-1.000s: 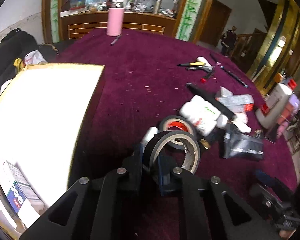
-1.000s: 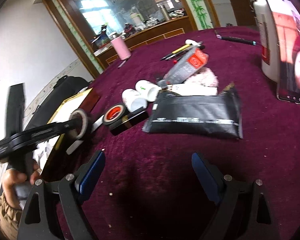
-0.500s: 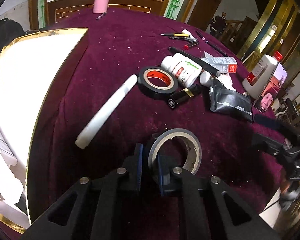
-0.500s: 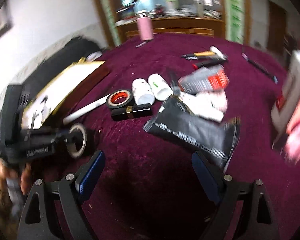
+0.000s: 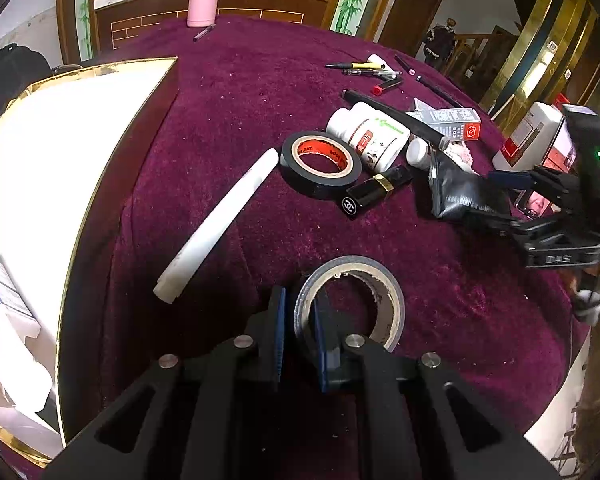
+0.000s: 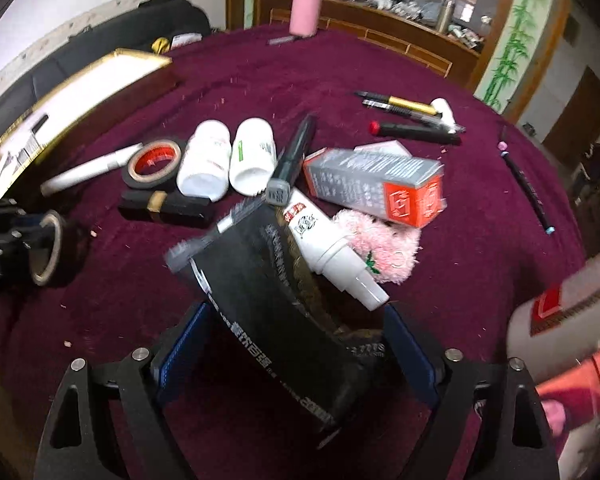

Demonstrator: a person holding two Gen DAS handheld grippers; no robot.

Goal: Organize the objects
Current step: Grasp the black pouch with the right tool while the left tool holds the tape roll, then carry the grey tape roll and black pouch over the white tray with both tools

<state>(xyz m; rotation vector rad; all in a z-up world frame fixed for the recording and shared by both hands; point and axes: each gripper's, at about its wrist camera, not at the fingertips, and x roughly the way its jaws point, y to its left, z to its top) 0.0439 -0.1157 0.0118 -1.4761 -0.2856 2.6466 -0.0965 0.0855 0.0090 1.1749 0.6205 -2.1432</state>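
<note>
Left wrist view shows the left gripper (image 5: pixel 300 330) with its jaws clenched on the wall of a grey tape roll (image 5: pixel 350 300), one pad inside the ring and one outside, which holds the roll on edge above the maroon worktop (image 5: pixel 240 80). The gold-edged box (image 5: pixel 60 152) lies just to the left, probably where the roll is meant to go. In the right wrist view, the right gripper (image 6: pixel 296 356) has its jaws released and spread to either side of a black pouch (image 6: pixel 276 300); blur leaves it unclear whether the pads touch it. That straddle suits a pinch across the pouch's width. A red-cored tape roll (image 5: pixel 320 164) and white bottles (image 6: pixel 228 156) lie in the clutter beyond.
</note>
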